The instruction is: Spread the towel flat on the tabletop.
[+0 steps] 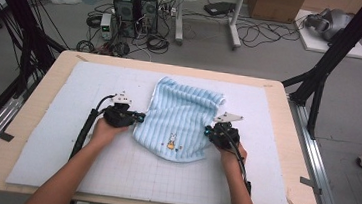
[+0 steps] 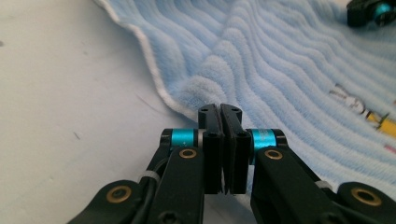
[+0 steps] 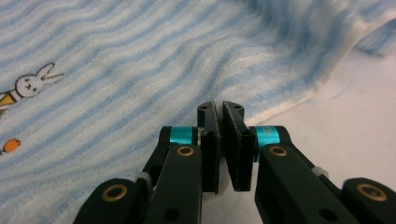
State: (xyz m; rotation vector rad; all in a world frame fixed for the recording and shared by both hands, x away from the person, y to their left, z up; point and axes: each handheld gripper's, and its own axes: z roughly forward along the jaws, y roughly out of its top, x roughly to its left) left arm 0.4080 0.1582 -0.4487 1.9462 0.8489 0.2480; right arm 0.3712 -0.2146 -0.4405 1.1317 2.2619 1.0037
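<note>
You've got the striped blue towel (image 1: 181,119) lying crumpled mid-counter, with your left claw (image 1: 140,117) pinched tight on its left hem and your right claw (image 1: 208,131) clamped on the right edge. Looks like the grab step's done; next you'd lift and pull both edges apart evenly.

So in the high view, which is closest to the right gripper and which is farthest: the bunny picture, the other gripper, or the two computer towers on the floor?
Starting from the right gripper:
1. The bunny picture, on the blue towel just to its left.
2. The left gripper, across the towel at its left edge.
3. The computer towers, on the floor beyond the table's far side.
</note>
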